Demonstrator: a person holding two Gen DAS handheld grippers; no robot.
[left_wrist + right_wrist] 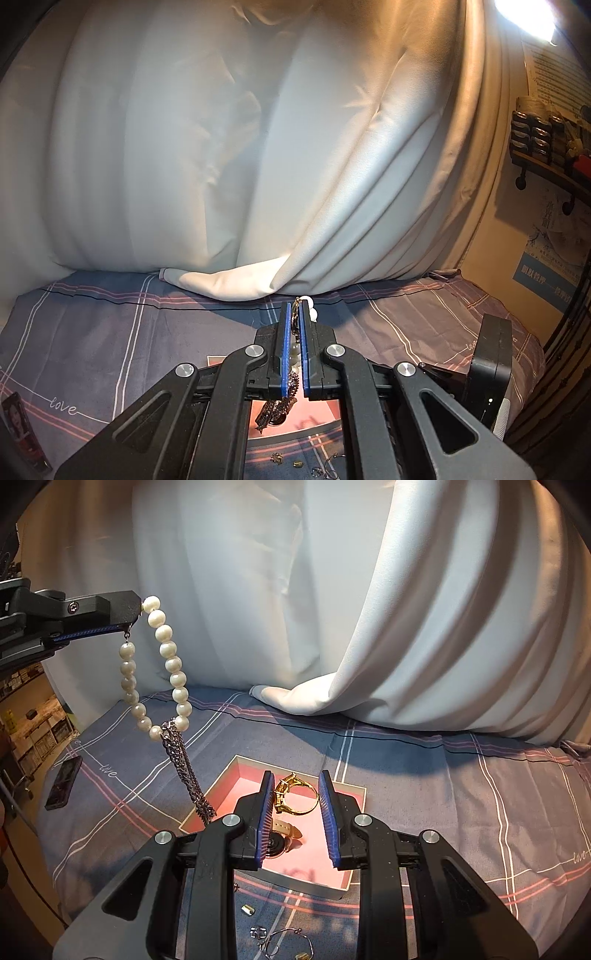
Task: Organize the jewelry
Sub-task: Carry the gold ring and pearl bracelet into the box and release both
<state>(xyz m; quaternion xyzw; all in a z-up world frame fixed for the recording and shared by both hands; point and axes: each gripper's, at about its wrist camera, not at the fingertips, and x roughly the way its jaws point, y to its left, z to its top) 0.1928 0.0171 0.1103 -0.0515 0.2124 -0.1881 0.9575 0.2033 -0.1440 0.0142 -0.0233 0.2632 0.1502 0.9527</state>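
The left gripper (127, 626) is clamped on the pearl bracelet (168, 657), its blue pads nearly together with the strand pinched between them. From the tips, the pearl loop hangs free in the air. A dark metal chain (184, 768) is hooked through the bottom of that loop and trails down and forward to the near-left edge of the pink-lined box (236, 771), where its lower end passes behind the right gripper's left finger. In the left wrist view, pearls (313, 314) show just past the right pad and between the pads, with the chain (275, 408) dangling below the jaws over the box interior.

The right gripper (295, 782) stands wide open and holds nothing. Between its fingers, lower down in the box, lie a gold ring (295, 794) and a watch (282, 836) (the watch lies closer to the left finger). Below the jaws, outside the box on the plaid sheet (443, 794), lie small loose pieces (258, 932) and a thin wire bracelet (288, 941). A white drape (369, 609) rises beyond the jaws.
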